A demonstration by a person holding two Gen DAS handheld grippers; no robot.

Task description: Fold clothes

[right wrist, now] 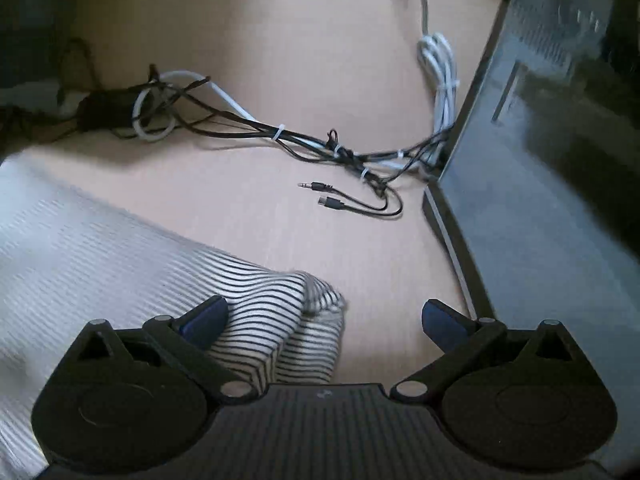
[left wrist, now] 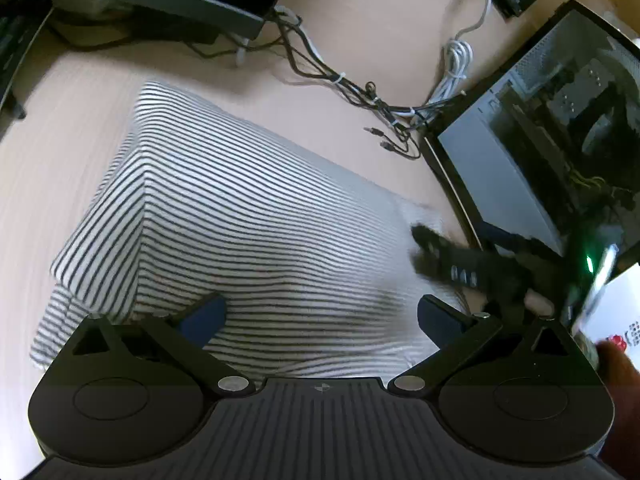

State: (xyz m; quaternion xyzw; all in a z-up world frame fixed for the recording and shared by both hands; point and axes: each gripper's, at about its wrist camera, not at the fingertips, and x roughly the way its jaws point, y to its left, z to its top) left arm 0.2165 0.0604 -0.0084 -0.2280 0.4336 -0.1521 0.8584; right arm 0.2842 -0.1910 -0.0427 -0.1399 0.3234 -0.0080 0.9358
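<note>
both grippers [left wrist: 322, 314] [right wrist: 324, 318] spread — shirt [left wrist: 248, 216] edge near bare desk [right wrist: 280, 40].

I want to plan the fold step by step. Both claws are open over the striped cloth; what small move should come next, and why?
Probably lower the right claw and shut it on the bunched corner of the striped cloth. That corner lies rumpled between its open fingers, near the table edge of the garment, while the cloth under the left claw looks flat already.

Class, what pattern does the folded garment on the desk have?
The folded garment has thin black-and-white stripes, clearest in the left wrist view.
</note>
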